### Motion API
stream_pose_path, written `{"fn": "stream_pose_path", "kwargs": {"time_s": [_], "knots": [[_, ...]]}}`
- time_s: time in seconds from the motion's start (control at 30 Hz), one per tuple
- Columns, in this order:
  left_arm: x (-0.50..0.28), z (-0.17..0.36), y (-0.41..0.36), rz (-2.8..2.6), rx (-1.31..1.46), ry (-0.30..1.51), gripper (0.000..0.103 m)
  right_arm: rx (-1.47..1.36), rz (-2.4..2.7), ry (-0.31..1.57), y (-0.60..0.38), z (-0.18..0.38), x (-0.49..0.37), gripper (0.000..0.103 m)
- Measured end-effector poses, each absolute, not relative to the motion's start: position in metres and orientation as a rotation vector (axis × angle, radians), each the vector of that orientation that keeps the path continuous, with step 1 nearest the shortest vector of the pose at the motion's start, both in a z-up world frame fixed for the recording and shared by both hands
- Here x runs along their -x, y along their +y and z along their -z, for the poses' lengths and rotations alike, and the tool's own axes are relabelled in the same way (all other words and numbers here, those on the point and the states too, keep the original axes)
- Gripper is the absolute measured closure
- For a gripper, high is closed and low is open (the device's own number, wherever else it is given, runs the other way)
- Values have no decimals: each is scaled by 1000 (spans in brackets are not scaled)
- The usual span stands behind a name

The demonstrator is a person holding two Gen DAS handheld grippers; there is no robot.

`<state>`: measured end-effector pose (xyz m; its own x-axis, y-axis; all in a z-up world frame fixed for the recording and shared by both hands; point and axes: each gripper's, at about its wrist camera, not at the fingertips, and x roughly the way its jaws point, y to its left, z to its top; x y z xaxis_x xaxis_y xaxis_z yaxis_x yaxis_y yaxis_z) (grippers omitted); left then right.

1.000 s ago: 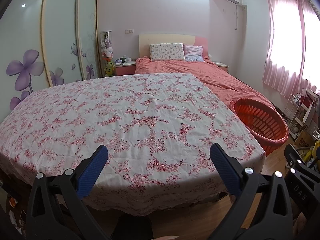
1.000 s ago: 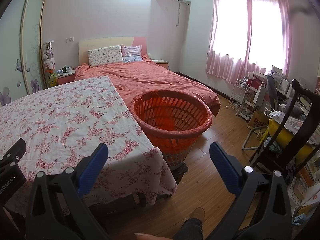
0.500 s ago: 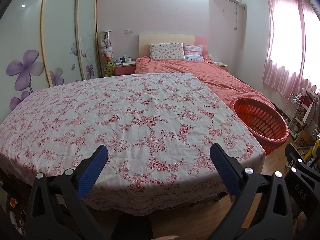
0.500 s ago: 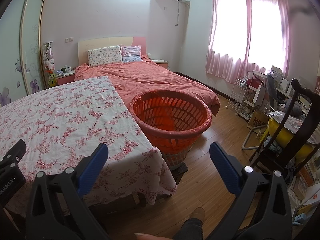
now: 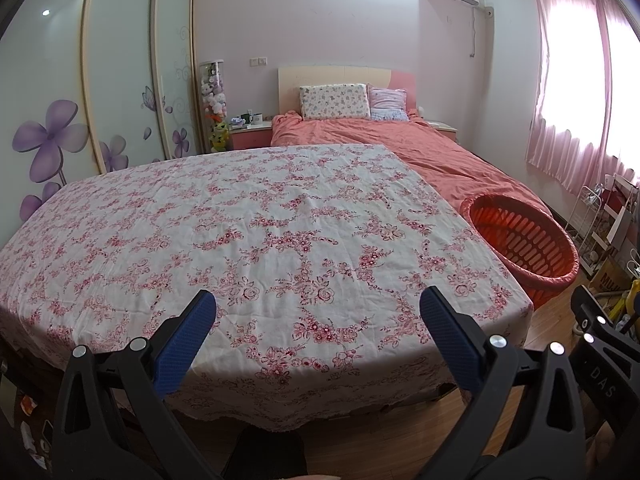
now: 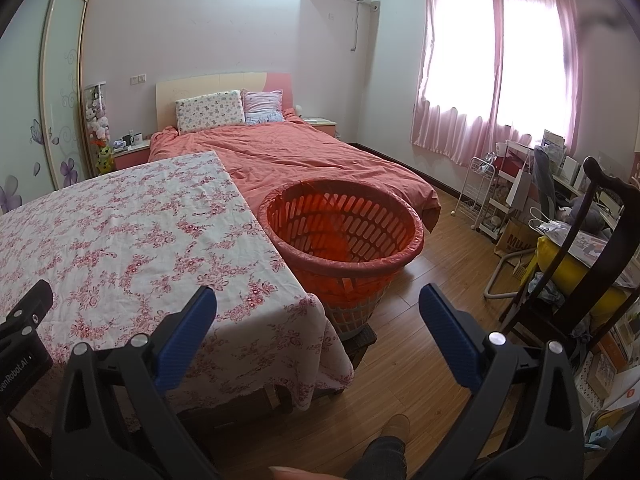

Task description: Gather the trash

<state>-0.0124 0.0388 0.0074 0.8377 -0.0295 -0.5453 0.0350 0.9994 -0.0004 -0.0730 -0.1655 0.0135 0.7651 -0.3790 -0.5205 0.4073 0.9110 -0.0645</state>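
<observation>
The bedroom's cloth-covered bench [image 5: 256,240] lay bare of any visible trash, the basket [image 6: 344,240] stood beside it, and both the left gripper [image 5: 318,320] and right gripper [image 6: 318,316] held jaws spread, empty — the likely risk was snagging the cloth.

slotted orange plastic basket [image 6: 344,236], creased floral cloth tablecloth [image 5: 248,240], glossy wood floor [image 6: 424,344]

You can read "DAS" on the right gripper [image 5: 604,364], "enRobot.AI" on the left gripper [image 6: 20,356], and "MUJ" on a cardboard box [image 6: 514,240].
</observation>
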Motion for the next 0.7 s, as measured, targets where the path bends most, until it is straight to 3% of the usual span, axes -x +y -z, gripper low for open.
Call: {"fn": "stream_pose_path", "kwargs": {"time_s": [0.7], "knots": [[12,-4,40,37,-14,586,3,-54,426,556,-166,-14,73,4]]}}
